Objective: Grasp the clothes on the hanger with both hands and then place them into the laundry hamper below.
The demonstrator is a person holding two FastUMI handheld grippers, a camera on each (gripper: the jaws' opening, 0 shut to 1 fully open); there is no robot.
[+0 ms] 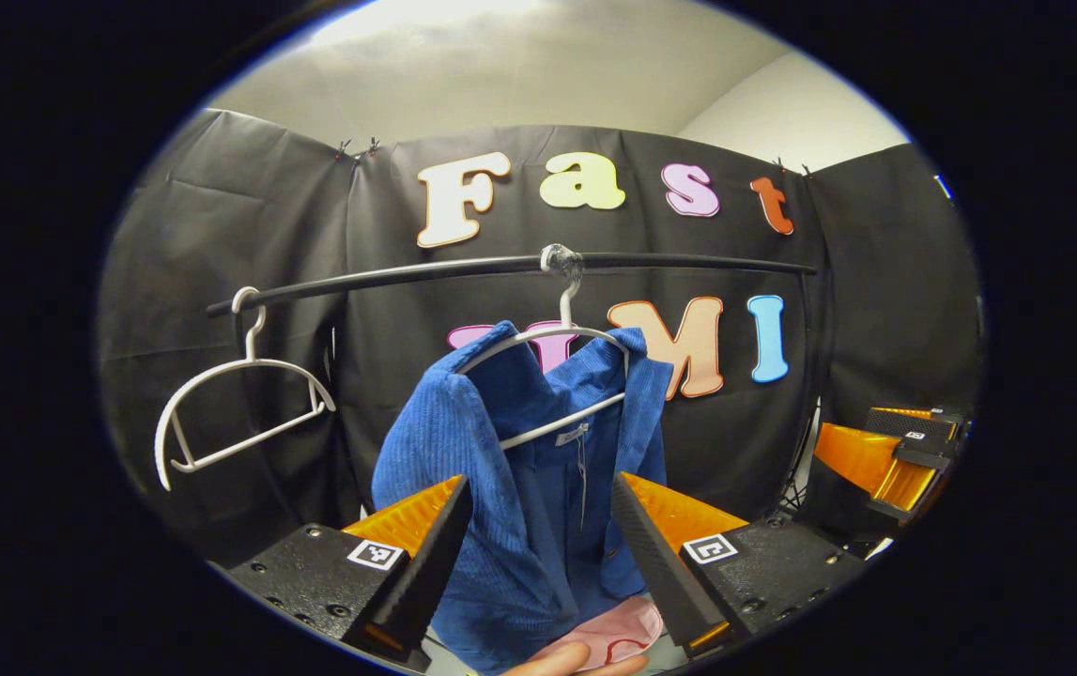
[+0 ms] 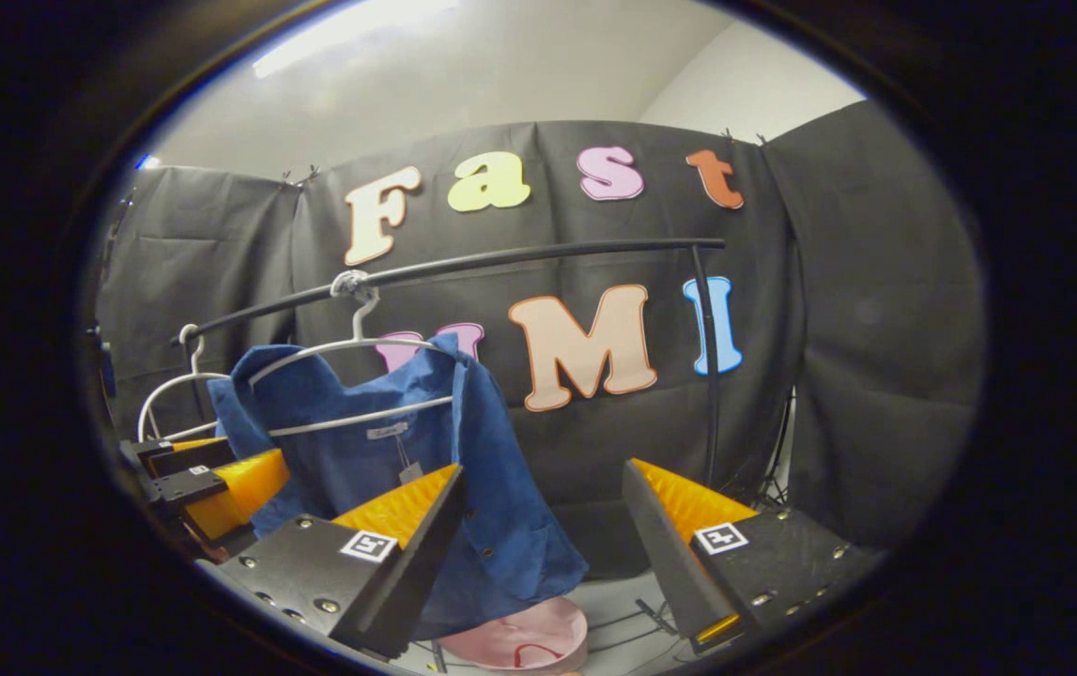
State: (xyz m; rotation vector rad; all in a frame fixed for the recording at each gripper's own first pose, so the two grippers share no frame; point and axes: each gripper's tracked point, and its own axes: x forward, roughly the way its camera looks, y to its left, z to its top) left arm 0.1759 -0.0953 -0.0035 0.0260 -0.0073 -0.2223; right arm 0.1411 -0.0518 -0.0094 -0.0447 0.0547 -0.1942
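Spare hanger (image 1: 238,394) hangs beside the blue shirt (image 1: 510,469); pink hamper (image 2: 519,634), apparently, sits below. Left hand-held gripper (image 1: 543,526) and right hand-held gripper (image 2: 543,512) gape wide, empty.

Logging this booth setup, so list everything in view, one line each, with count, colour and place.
Shirt: one, blue, draped on a hanger at mid-rail.
Hangers: two, white; one carrying the shirt, one bare near the rail's end.
Rail: one, black, running across the booth.
Hamper: one, pink, on the floor under the shirt.
Left gripper: orange and black, open, shirt seen between its fingers.
Right gripper: orange and black, open, beside the shirt.
Fingertip: one, at the lower edge of the left gripper view.
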